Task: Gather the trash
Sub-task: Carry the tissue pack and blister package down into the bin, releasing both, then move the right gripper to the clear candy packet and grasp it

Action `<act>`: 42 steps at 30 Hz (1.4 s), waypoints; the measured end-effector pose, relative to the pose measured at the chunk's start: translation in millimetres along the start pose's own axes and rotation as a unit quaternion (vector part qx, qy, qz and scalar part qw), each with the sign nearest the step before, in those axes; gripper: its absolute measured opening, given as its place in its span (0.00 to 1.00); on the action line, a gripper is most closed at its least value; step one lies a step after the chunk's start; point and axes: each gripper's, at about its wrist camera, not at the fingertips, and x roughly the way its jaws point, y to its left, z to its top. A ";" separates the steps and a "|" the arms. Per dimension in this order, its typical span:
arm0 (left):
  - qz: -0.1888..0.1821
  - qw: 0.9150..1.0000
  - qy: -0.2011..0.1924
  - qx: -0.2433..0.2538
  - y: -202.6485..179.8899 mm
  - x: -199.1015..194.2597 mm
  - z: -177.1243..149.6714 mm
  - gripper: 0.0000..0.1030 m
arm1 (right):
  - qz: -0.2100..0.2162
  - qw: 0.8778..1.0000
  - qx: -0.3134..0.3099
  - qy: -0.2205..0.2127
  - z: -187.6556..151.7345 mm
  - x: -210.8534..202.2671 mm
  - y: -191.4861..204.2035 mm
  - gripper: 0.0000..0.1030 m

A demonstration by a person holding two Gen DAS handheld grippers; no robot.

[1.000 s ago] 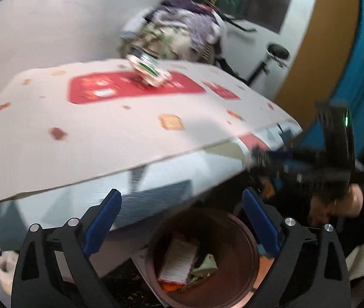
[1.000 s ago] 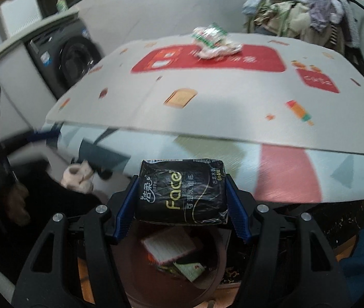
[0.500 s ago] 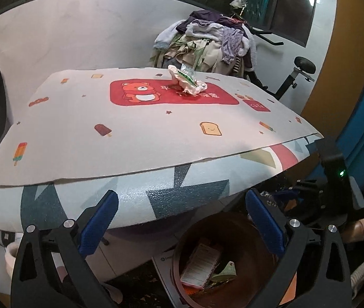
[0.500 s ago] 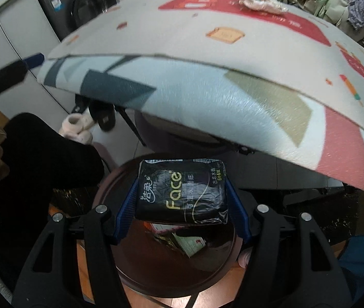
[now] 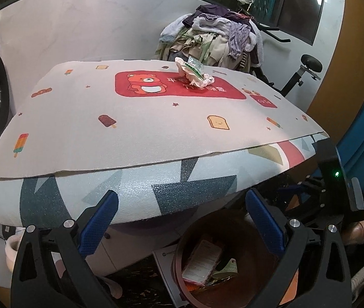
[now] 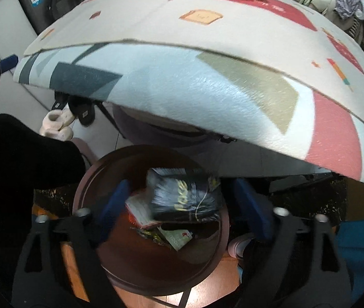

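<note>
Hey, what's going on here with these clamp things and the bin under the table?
A person is clearing trash with a hand-held gripper in each hand. The right hand-held gripper is over the brown bin, its jaws opening, and a black tissue pack is dropping free between them into the bin, onto other wrappers. The left hand-held gripper is open and empty beside the bin. One crumpled wrapper lies on the table mat, not yet collected.

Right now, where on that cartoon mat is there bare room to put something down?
Most of the pale printed table mat is bare: the whole near stretch from the red bear panel to the front edge. Only the crumpled green-and-white wrapper sits far back. The brown round bin below is cluttered.
</note>
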 end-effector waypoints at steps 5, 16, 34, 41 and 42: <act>0.001 1.000 0.002 0.002 -1.2 1.0 -0.1 0.94 | -0.003 1.000 0.002 -0.011 0.7 -5.7 -1.6 0.94; 0.024 1.000 0.000 0.002 -0.6 1.1 2.9 0.94 | -0.023 0.996 0.047 -0.075 8.1 -34.5 -22.3 0.94; 0.049 0.996 -0.052 -0.047 40.6 -0.4 95.2 0.94 | -0.047 0.983 0.091 -0.150 86.3 -72.5 -90.9 0.94; 0.064 0.995 -0.040 -0.062 67.5 27.0 123.8 0.94 | -0.001 0.973 0.140 -0.183 166.2 -62.1 -120.2 0.94; 0.065 0.995 -0.038 -0.066 71.0 30.6 125.5 0.94 | 0.003 0.972 0.145 -0.188 179.7 -57.6 -122.8 0.94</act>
